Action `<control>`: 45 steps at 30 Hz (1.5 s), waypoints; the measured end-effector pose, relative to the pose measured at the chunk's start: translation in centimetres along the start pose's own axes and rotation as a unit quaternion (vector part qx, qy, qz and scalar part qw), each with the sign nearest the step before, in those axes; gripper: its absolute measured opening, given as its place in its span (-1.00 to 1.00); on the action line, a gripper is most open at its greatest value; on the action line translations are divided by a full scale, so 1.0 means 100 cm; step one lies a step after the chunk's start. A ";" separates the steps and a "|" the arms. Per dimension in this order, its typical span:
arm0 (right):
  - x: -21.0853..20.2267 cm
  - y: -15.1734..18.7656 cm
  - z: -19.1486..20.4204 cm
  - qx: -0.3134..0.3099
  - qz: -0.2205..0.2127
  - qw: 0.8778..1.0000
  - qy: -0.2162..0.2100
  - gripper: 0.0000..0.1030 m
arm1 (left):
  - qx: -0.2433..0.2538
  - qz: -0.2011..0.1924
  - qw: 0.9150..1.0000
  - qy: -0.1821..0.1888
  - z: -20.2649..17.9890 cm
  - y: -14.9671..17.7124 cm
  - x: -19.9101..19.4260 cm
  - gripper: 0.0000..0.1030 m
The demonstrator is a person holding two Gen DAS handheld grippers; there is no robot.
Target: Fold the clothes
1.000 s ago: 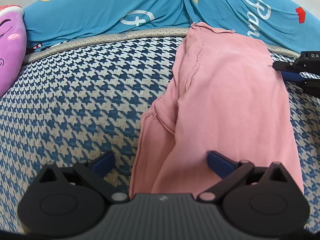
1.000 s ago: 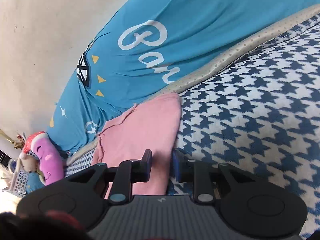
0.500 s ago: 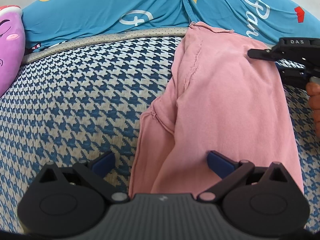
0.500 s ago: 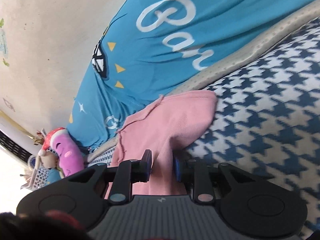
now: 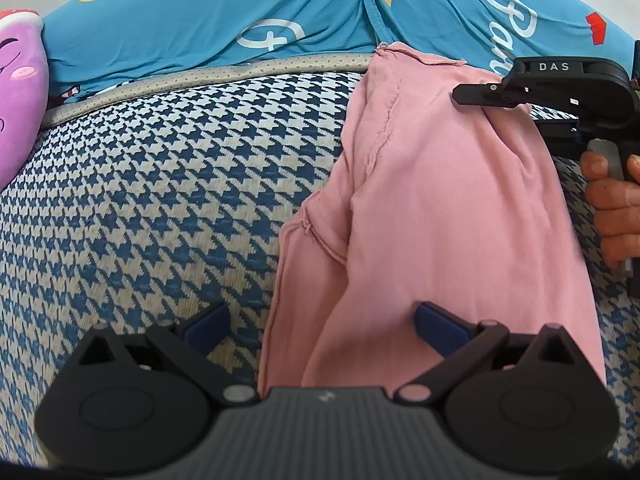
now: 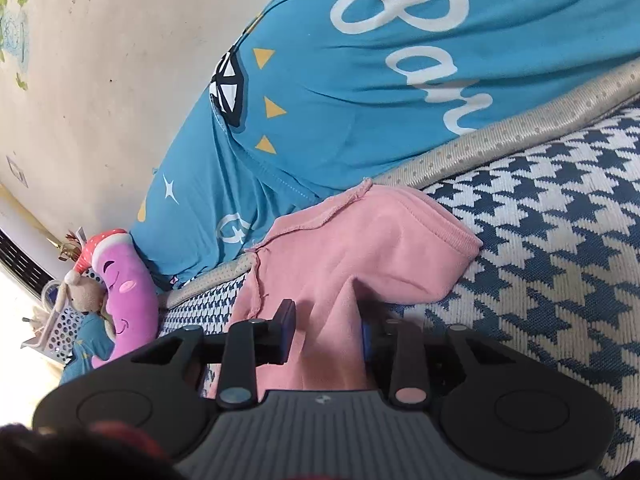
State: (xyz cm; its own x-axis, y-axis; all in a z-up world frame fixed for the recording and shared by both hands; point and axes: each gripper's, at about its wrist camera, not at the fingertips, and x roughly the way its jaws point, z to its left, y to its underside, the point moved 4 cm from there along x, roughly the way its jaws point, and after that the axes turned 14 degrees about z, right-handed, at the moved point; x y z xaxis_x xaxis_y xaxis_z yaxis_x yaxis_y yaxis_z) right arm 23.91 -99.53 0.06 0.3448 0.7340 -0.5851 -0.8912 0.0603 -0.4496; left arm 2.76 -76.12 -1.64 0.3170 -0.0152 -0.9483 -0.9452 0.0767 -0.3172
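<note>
A pink garment point(image 5: 448, 208) lies lengthwise on the blue-and-white houndstooth cushion point(image 5: 168, 200), folded into a long strip. My left gripper point(image 5: 320, 322) is open at the garment's near end, its fingers spread to either side of the cloth. My right gripper point(image 6: 326, 330) has the far right edge of the pink garment point(image 6: 360, 256) between its fingers and lifts it a little off the cushion point(image 6: 560, 248). The right gripper also shows in the left wrist view point(image 5: 464, 94), over the garment's far right corner, with a hand behind it.
A blue printed pillow point(image 5: 240, 20) lies along the back behind a beige piped edge point(image 5: 200, 80). A purple plush toy point(image 5: 16, 100) is at the far left. In the right wrist view a beige wall point(image 6: 100, 60) rises behind the pillow point(image 6: 400, 60).
My right gripper moved in over the garment's far right edge, took hold of the cloth and raised it. My left gripper stayed still and open.
</note>
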 end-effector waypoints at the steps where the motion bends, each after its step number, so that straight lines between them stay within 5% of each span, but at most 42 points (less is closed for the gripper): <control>1: 0.002 0.001 0.002 -0.006 -0.001 1.000 0.014 -0.66 | -0.001 0.000 1.000 -0.001 -0.001 0.000 0.000 1.00; 7: 0.011 0.007 0.025 -0.066 -0.005 0.994 0.088 -0.79 | -0.006 0.001 1.000 -0.003 -0.003 -0.001 0.000 1.00; 16: -0.020 0.005 0.029 -0.056 -0.060 0.987 0.139 -0.82 | -0.012 -0.002 1.000 -0.007 -0.004 0.000 -0.002 1.00; 22: -0.022 0.009 0.025 -0.049 -0.050 0.987 0.146 -0.79 | -0.011 -0.004 1.000 -0.012 -0.004 0.001 -0.001 1.00; 26: -0.016 0.009 0.013 -0.021 -0.018 0.995 0.100 -0.51 | -0.017 -0.006 1.000 -0.018 0.001 0.000 0.000 1.00; 29: -0.021 0.006 0.002 0.013 -0.033 0.996 0.083 -0.28 | -0.042 -0.008 0.999 -0.017 0.009 0.000 -0.003 1.00; 41: -0.041 -0.007 -0.045 0.149 -0.095 0.984 0.016 -0.27 | -0.084 -0.021 0.996 -0.028 0.028 -0.009 -0.004 1.00; 45: -0.038 -0.012 -0.031 0.116 -0.110 0.987 0.018 -0.49 | -0.078 -0.024 0.996 -0.031 0.026 -0.008 -0.003 1.00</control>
State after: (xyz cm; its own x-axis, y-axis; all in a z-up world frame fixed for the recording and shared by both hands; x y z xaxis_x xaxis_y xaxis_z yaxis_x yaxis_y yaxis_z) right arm 24.62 -104.53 0.74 0.5448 0.6612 -0.5158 -0.8351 0.3718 -0.4054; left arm 3.56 -73.60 -1.05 0.3622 0.0475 -0.9309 -0.9278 -0.0777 -0.3650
